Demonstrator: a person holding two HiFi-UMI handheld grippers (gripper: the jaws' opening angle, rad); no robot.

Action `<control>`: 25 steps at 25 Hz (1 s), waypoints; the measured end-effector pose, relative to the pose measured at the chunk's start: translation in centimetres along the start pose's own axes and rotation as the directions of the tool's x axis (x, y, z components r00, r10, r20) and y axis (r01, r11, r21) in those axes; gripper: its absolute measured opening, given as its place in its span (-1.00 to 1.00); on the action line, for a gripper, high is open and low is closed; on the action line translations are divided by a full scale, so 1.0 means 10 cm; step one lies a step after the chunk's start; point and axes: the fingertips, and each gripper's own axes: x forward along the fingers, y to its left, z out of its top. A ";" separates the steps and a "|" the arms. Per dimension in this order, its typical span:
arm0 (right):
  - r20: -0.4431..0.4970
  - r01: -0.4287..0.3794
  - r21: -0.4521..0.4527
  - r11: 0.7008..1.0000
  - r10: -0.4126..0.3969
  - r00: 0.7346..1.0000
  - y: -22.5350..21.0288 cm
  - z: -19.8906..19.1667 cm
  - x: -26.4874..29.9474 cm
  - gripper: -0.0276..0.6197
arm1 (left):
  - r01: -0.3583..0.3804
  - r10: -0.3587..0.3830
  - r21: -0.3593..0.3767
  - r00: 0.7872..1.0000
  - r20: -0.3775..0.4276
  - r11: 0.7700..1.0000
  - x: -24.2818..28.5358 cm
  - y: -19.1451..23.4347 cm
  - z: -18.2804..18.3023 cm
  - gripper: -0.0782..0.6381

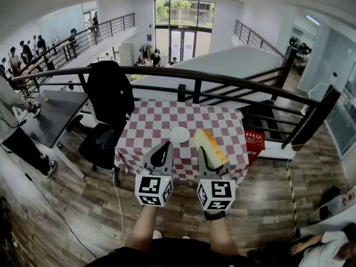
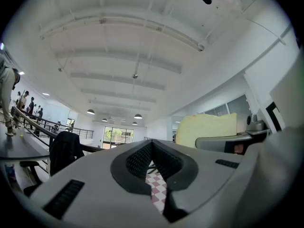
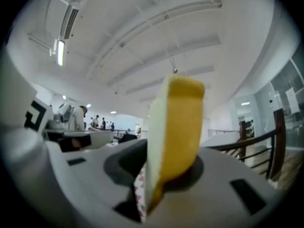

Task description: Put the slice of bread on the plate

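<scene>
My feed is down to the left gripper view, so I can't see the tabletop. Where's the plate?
Observer: The white plate sits near the middle of the checked table, just ahead of the left claw.
Operator: I see bread off to my right. Is it gripped?
Observer: Yes. The right claw is shut on the slice of bread, holding it on edge.
Operator: Is it over the plate yet?
Observer: Seemingly not. In the head view the slice shows just right of the plate, beside it.
</scene>
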 end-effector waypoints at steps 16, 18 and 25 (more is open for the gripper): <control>-0.082 -0.022 0.111 0.994 0.031 0.996 -0.45 -0.36 -0.09 -0.60 | -0.028 0.033 0.082 0.998 -0.061 0.996 0.07 -0.47 -0.30 -0.73; -0.090 -0.029 0.125 0.992 0.040 0.995 -0.46 -0.40 -0.03 -0.60 | -0.040 0.047 0.090 0.996 -0.071 0.995 0.06 -0.42 -0.33 -0.73; -0.059 -0.091 0.112 0.990 0.098 0.993 -0.38 -0.47 0.27 -0.59 | -0.073 0.077 0.051 0.994 -0.076 0.996 0.23 -0.14 -0.51 -0.73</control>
